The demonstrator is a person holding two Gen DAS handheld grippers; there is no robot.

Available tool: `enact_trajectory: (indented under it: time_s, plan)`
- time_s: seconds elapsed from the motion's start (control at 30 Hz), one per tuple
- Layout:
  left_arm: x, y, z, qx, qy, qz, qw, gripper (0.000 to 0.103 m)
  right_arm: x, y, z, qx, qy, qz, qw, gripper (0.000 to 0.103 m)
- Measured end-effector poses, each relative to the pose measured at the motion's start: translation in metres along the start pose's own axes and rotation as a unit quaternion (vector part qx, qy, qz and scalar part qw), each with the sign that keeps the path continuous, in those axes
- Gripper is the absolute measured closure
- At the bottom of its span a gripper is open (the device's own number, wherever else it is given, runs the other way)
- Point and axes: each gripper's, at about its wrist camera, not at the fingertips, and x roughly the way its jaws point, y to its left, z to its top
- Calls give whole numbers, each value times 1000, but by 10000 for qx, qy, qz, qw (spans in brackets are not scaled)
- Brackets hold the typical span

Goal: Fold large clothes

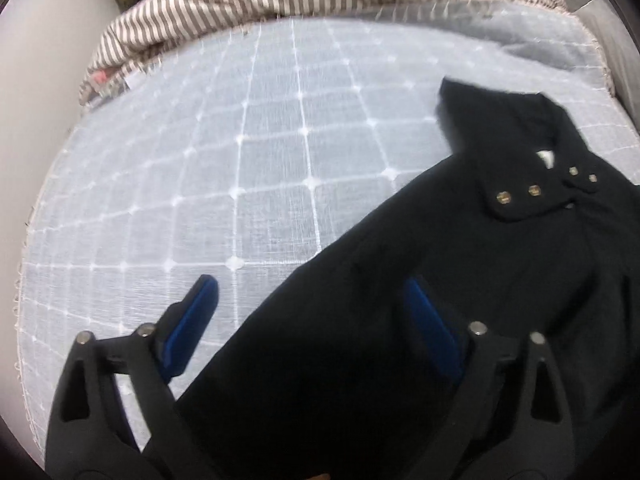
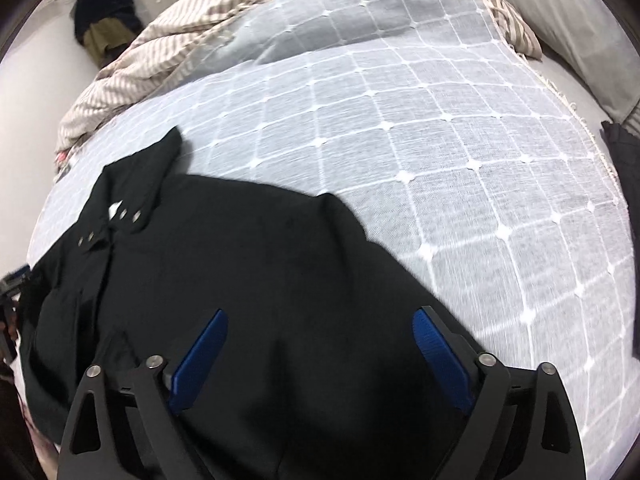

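— How do my grippers stand?
— I see the left gripper (image 1: 312,300) tipped steeply down, jaws wide, blue pads (image 1: 430,320) gripping nothing. The right gripper (image 2: 320,334) looks the same: steeply down, jaws wide, nothing pinched.

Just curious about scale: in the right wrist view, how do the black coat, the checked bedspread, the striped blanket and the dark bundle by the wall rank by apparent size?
1. checked bedspread
2. black coat
3. striped blanket
4. dark bundle, farthest away, so unsure

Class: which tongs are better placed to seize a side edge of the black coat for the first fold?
Left tongs: open astride the black buttoned coat's edge. Right tongs hang over its middle.
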Motion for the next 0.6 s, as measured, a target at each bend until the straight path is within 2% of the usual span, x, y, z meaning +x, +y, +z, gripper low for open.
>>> enact_trajectory:
  time_s: [0.1,0.23,0.37,0.43,0.53,0.57,0.6]
  plan:
    - [20,3,0,-105,235,-61,9997,26,16,-10,4,84,40,-164,9998,17]
    - [25,6,-7,-170,229,-129,9995,27,31,-21,-3,162,175,-251,9994,21]
    - [26,7,-12,-289,312,-279,9987,39,36,-27,-10,187,139,-200,9995,21]
    - [25,5,-13,-314,332,-290,9985,43,35,-28,-11,209,71,-211,9995,27]
    - [25,7,-15,-416,312,-364,9980,63,31,-26,-15,239,-110,-539,9982,63]
    - [23,7,-16,-511,292,-458,9972,72,27,-26,-16,235,-194,-656,9974,87]
    - [21,8,-17,-580,266,-506,9967,82,22,-25,-19,246,-345,-796,9959,93]
